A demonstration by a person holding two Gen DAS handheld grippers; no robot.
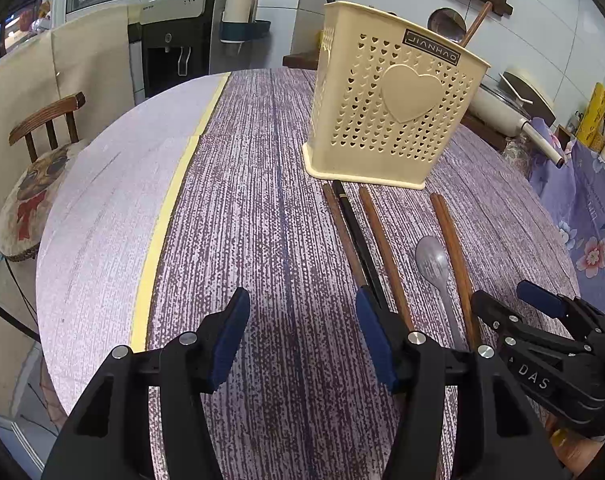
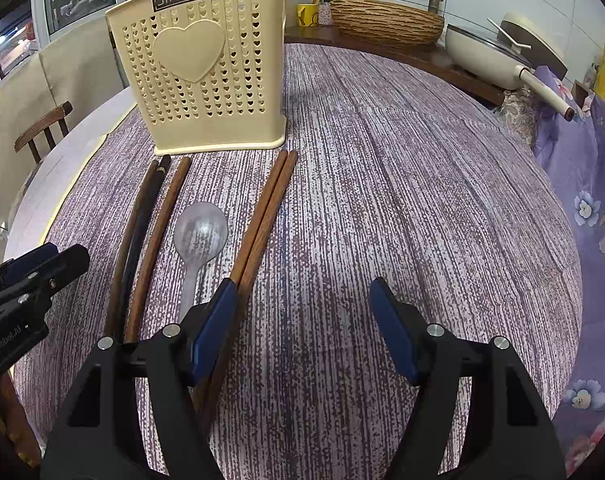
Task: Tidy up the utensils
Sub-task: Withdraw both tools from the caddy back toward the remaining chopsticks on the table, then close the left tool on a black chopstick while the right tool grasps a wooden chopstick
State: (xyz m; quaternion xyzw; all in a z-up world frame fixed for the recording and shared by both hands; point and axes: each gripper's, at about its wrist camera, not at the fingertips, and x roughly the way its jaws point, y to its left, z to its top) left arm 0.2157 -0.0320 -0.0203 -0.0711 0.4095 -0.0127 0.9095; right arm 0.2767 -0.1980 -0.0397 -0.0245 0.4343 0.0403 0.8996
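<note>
Two chopsticks (image 1: 476, 24) stand in the cream holder (image 1: 390, 100); both tongs, left (image 1: 302, 340) and right (image 2: 302, 332), gape apart, gripping nothing.

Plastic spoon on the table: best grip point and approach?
Take the spoon by its thin handle, from above, tongs straddling its width. It lies flat, bowl toward the holder; the bowl is too broad. Chopsticks lie close on both sides, so come straight down.

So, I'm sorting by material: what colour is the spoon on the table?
Translucent pale grey spoon, clearest in the right wrist view.
</note>
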